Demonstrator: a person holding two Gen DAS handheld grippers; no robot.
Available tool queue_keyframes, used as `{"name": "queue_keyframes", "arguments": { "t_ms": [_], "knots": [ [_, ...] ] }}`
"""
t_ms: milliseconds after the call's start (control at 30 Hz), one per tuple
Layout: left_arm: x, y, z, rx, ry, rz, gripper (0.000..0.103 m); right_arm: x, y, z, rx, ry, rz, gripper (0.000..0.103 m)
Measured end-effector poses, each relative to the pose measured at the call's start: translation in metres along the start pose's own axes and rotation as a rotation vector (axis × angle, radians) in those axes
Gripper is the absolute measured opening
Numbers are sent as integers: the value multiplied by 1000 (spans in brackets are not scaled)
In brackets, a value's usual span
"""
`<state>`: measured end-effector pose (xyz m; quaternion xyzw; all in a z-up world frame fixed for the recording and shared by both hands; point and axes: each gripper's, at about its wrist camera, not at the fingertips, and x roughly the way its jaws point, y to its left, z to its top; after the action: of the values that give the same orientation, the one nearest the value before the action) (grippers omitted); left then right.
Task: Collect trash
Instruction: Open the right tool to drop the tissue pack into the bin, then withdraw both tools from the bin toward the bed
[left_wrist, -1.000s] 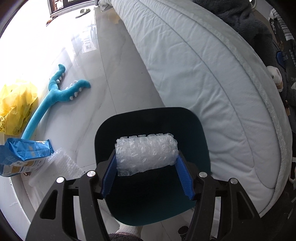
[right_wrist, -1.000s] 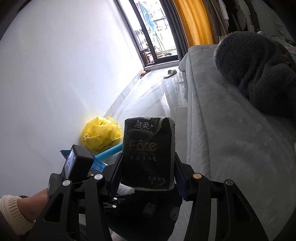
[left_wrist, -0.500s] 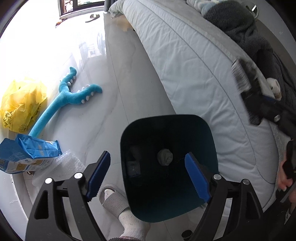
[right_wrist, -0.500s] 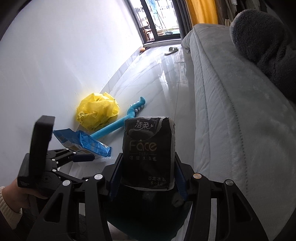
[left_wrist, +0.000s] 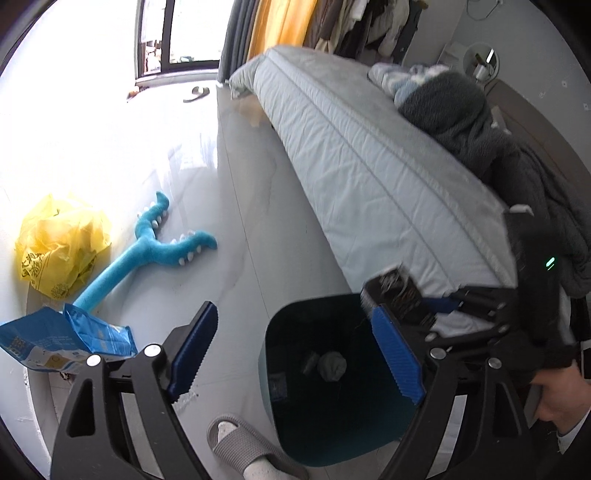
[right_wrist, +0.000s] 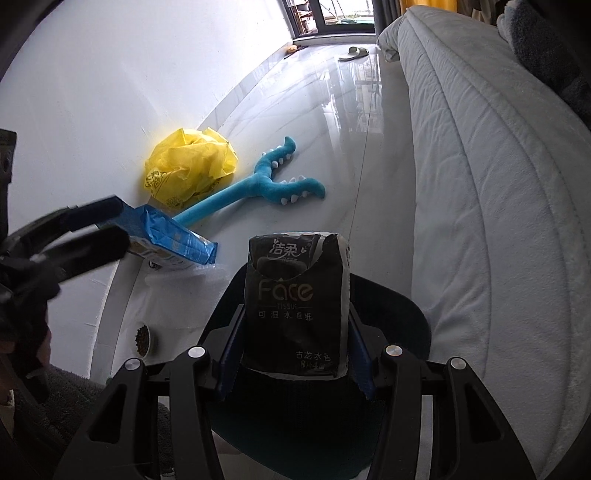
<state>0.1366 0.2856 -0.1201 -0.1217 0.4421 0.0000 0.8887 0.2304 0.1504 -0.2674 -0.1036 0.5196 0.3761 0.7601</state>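
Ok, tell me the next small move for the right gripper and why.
Probably open the right gripper and let the black tissue pack drop. The pack sits clamped between its blue pads directly above the dark bin, whose open mouth already holds crumpled trash, so releasing here should land it inside.

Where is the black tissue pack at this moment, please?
In the right wrist view the black tissue pack sits upright between the right gripper's pads, just above the dark bin beside the bed.
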Motion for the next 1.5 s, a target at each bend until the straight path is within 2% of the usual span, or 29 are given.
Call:
{"name": "queue_keyframes", "arguments": {
  "t_ms": [167, 300, 467, 600, 667, 800, 1067, 1300, 1500],
  "knots": [
    [-17, 3, 9, -30, -91, -16, 87, 17, 3, -7, -13, 66, -14, 52],
    [-28, 1, 14, -19, -147, -1, 87, 24, 5, -15, -33, 114, -38, 52],
    [-40, -5, 20, -14, -209, -24, 87, 31, 8, -20, -69, 165, -62, 53],
    [-48, -10, 27, -24, -243, -39, 87, 35, 9, -27, -84, 216, -63, 58],
    [-51, -13, 30, -19, -259, -36, 87, 35, 11, -29, -94, 240, -55, 69],
    [-57, -19, 34, 1, -280, -25, 87, 29, 16, -31, -115, 241, -57, 71],
    [-70, -39, 45, -1, -343, -37, 91, -4, 5, -25, -86, 156, -31, 72],
    [-74, -68, 55, 8, -369, -51, 94, -50, -2, -20, -105, 12, 28, 72],
    [-69, -95, 61, 20, -363, -78, 95, -91, -18, -20, -111, -117, 15, 73]
  ]
}}
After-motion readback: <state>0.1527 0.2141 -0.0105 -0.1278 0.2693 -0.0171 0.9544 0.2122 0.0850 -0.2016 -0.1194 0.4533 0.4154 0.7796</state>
